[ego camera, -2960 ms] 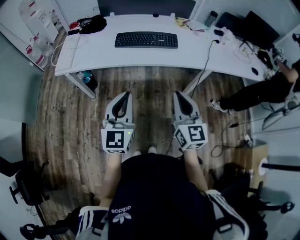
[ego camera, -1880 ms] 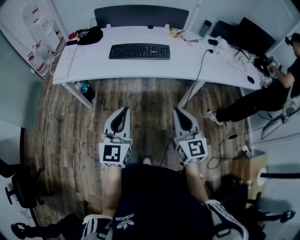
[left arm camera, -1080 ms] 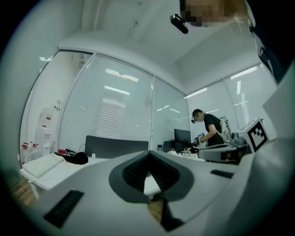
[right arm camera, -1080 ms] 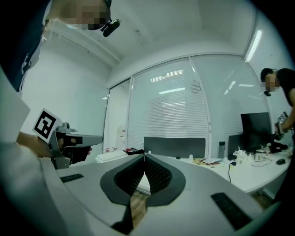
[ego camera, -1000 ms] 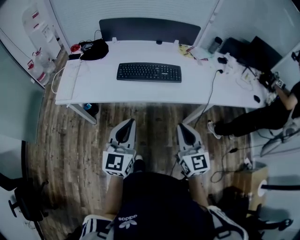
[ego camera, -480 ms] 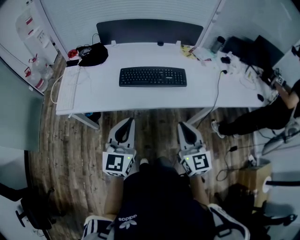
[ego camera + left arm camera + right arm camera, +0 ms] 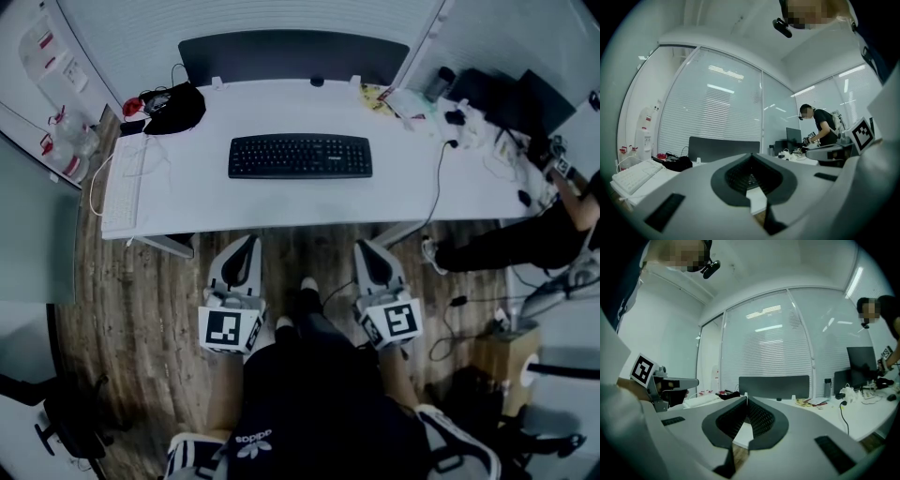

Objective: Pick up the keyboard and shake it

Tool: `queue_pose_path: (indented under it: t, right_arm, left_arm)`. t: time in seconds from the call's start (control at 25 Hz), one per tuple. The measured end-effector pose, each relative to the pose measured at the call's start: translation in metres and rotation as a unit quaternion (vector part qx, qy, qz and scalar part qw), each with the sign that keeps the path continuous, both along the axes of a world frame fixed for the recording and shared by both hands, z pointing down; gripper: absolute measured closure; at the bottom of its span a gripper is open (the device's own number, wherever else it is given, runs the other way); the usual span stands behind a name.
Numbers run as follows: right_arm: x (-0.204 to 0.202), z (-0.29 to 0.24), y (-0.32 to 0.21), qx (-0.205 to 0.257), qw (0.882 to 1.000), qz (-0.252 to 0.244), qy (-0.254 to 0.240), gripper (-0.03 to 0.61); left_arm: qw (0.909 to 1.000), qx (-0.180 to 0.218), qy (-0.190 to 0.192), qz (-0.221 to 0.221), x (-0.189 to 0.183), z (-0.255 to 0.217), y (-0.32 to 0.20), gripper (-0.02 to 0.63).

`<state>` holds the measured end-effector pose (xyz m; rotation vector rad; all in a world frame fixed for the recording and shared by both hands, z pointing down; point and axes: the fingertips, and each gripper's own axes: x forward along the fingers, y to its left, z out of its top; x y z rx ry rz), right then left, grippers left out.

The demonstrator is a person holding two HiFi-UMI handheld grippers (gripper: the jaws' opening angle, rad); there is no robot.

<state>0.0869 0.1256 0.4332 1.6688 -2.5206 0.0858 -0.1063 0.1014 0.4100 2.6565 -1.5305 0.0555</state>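
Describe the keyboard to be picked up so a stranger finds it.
Start at the long white desk. The keyboard lies flat near its middle, before the dark panel. It is black, unlike the white keyboard at the desk's left end.

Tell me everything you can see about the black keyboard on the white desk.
The black keyboard is a long, flat rectangle with rows of dark keys and a separate key block at its right end. It lies flat, keys up, near the middle of the white desk, its long side along the desk's front edge. Nothing lies on it, and no cable can be made out. The left gripper and right gripper, both shut, hang short of the desk and do not touch it.
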Motion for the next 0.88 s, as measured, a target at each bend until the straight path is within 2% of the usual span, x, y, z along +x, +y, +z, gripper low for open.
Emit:
queue_pose_path:
  t: [0.2,0.52,0.64,0.88]
  right_arm:
    - [0.020,-0.001,-0.053,-0.011,0.999,-0.004,-0.040,0.574]
    - [0.058,0.005,-0.128,-0.027,0.999,-0.020,-0.040,0.574]
    - [0.067,0.010,-0.145,-0.034,0.998,-0.028,-0.042,0.574]
    - [0.079,0.020,-0.165,-0.045,0.998,-0.035,-0.035,0.574]
  left_arm:
    - [0.9999,-0.001,-0.005,-0.009,0.010,0.004,-0.042,0.611]
    - [0.9992,0.006,0.009,-0.039,0.037,0.004,-0.108,0.610]
    - [0.9989,-0.005,0.002,-0.046,0.046,0.008,-0.121,0.609]
    - [0.9975,0.002,0.007,-0.070,0.048,0.009,-0.138,0.610]
